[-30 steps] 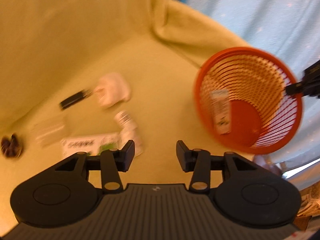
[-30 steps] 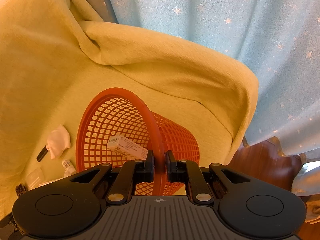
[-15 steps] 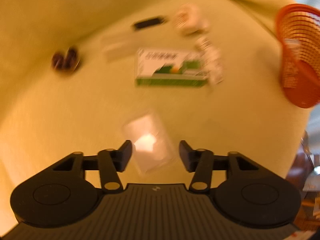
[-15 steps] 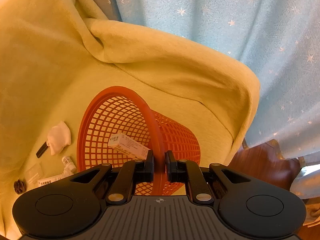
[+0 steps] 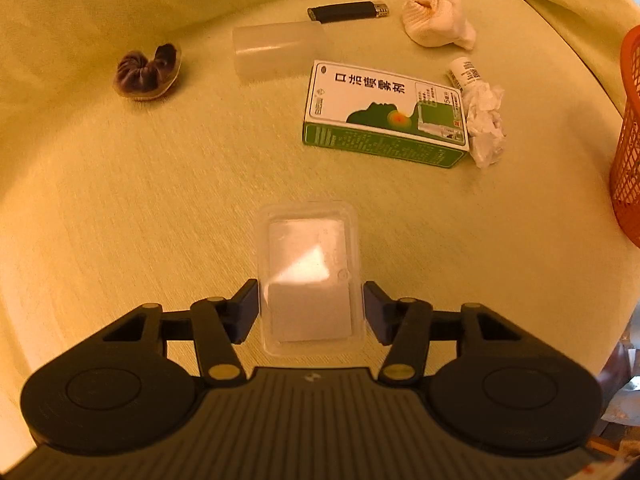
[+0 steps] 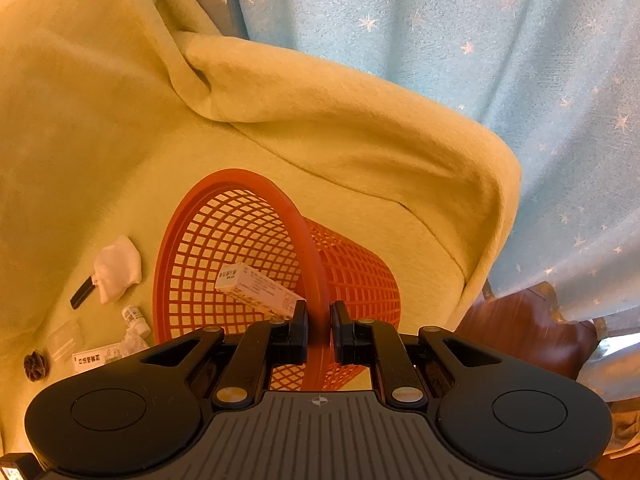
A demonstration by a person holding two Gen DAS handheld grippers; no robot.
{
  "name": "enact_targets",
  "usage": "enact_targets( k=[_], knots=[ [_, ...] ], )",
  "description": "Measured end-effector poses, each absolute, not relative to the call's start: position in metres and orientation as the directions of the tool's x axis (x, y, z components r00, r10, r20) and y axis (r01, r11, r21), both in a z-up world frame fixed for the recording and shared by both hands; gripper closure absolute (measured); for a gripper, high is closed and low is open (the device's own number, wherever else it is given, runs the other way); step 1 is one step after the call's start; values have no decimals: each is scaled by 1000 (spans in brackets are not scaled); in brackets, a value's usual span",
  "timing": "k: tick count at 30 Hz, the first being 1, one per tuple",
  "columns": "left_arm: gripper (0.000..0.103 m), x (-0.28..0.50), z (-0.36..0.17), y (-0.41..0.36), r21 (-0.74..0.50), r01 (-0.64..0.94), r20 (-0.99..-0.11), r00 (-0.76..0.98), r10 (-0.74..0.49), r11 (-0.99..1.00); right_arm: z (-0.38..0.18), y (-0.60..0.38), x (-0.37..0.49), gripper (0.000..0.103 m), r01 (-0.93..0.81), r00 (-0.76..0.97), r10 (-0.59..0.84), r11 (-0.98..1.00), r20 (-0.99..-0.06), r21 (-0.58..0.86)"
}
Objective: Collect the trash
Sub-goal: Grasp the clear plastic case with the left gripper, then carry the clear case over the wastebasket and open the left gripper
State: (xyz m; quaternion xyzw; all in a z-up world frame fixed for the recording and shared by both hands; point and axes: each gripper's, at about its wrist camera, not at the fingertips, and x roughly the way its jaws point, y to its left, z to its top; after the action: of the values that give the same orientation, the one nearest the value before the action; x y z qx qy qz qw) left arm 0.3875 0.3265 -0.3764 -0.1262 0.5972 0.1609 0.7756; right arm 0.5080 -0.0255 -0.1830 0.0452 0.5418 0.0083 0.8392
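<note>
A clear plastic blister pack (image 5: 310,276) lies flat on the yellow-green blanket. My left gripper (image 5: 311,301) is open, with one finger on each side of the pack's near half. Farther off lie a green-and-white box (image 5: 384,116), a crumpled tissue (image 5: 486,120), a small white bottle (image 5: 464,74), a white cloth wad (image 5: 436,20), a black lighter (image 5: 346,11) and a clear plastic cup (image 5: 276,50). My right gripper (image 6: 319,320) is shut on the rim of the tilted orange mesh basket (image 6: 240,240). A small carton (image 6: 260,294) rests inside it.
A dark purple crinkled wrapper (image 5: 148,72) sits at the far left. The basket's wall (image 5: 630,140) shows at the right edge of the left wrist view. The blanket rises in folds (image 6: 360,120) behind the basket, with a star-print curtain (image 6: 480,40) beyond and wooden floor (image 6: 520,320) at right.
My left gripper swung away from the basket, over the litter, and came down around the clear pack. The right gripper kept its hold on the basket rim, barely moving.
</note>
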Motion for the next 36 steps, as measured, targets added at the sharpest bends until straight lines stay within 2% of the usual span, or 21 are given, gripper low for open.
enact_targets(
  k=[5, 12, 26, 36],
  knots=[
    [53, 391, -365, 324, 26, -353, -956, 264, 127, 935, -183, -26, 508, 94, 35, 410, 67, 995, -909, 89],
    [53, 400, -333, 317, -18, -303, -932, 351, 93, 953, -183, -24, 508, 95, 27, 418, 77, 995, -905, 97],
    [53, 428, -253, 269, -161, -97, -830, 552, -82, 982, -184, -15, 512, 94, -4, 430, 77, 997, -900, 83],
    [53, 452, -228, 233, -213, 45, -778, 597, -197, 976, -183, -16, 513, 94, -7, 431, 82, 996, -898, 87]
  ],
)
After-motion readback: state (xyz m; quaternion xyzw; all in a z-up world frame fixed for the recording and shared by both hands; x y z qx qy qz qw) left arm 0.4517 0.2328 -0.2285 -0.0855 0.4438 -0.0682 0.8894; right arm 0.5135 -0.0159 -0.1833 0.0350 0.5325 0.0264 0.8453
